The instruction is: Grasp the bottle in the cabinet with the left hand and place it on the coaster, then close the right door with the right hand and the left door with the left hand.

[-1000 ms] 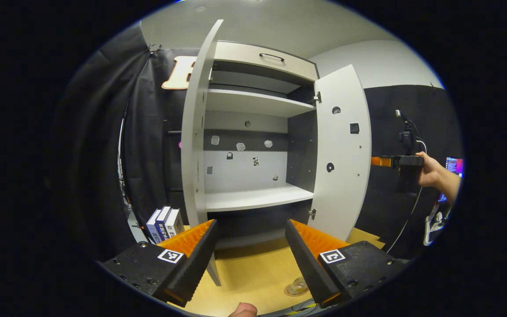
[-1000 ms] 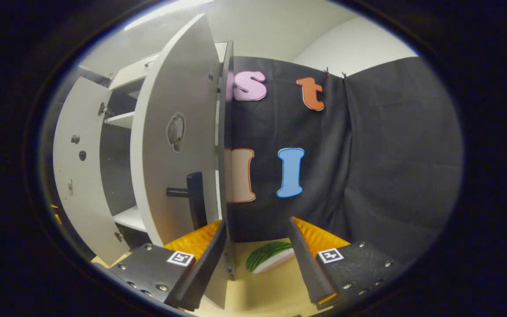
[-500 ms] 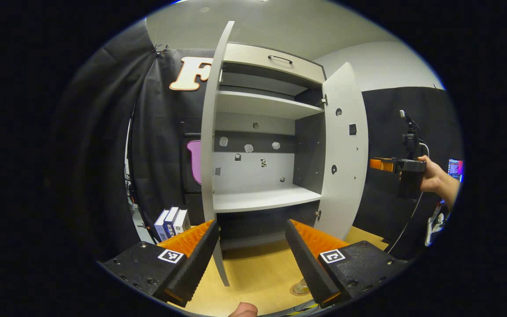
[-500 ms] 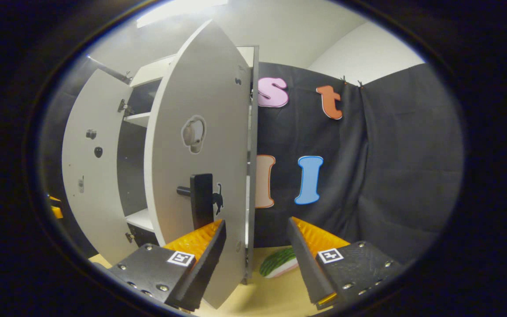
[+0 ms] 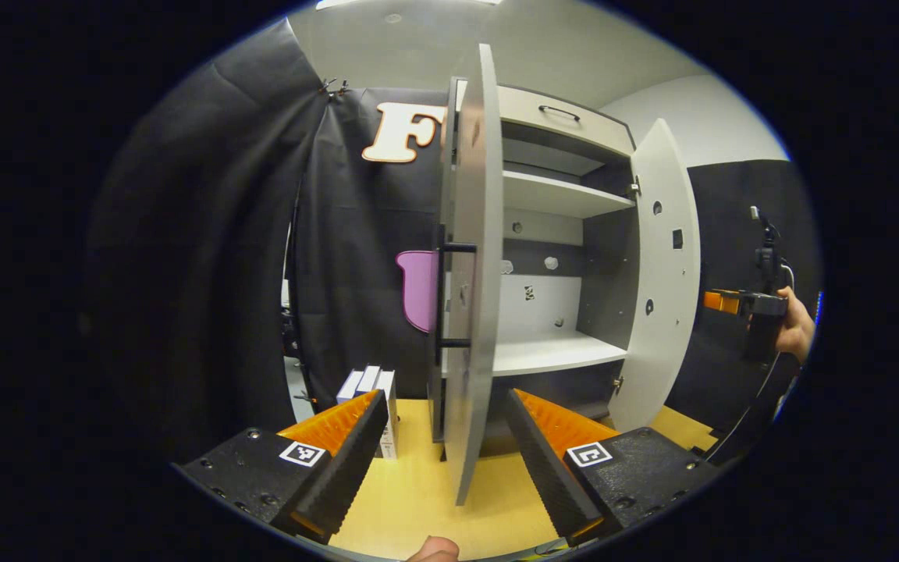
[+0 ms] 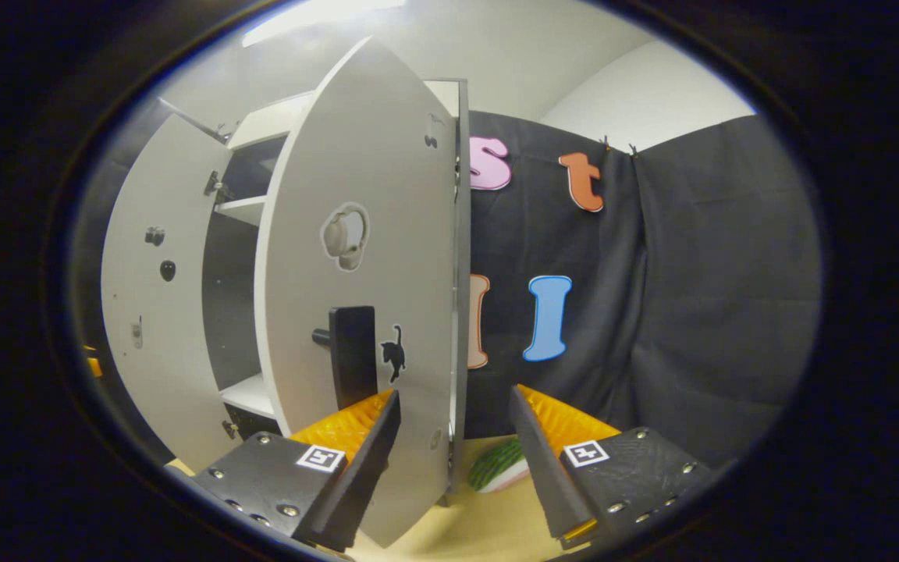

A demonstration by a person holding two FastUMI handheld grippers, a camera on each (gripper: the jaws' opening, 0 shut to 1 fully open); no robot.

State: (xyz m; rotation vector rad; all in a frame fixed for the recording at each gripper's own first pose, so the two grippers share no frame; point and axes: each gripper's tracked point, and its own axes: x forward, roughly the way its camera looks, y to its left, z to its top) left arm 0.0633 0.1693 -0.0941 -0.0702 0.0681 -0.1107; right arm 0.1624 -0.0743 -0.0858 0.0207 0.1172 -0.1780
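In the left gripper view, the left gripper (image 5: 443, 437) hangs with its two black, orange-backed ribbed fingers spread wide and nothing between them. Straight ahead of it, rising from the gap between the fingers, the flat pale-grey left door (image 5: 471, 257) of the white laminate cabinet (image 5: 555, 195) stands edge-on, with a slim black bar handle (image 5: 442, 295) on its outer face. Past the door, ahead and to the right, the white shelves lie bare. The bottle and the coaster cannot be made out here. Just beyond the left finger, a few white boxes (image 5: 371, 390) stand upright on the smooth light-wood table (image 5: 410, 499). Far off to the right, a hand (image 5: 797, 328) holds the other gripper beside the outer face of the right door (image 5: 664, 273).

In the right gripper view, the right gripper (image 6: 449, 445) is likewise spread and empty. The matte pale-grey right door stands half open just ahead and left of it, its chunky black handle (image 6: 350, 355) directly above the left finger and a small black cat sticker (image 6: 393, 353) beside it. Between the fingers, low on the table, lies a green-striped watermelon-slice toy (image 6: 500, 467).
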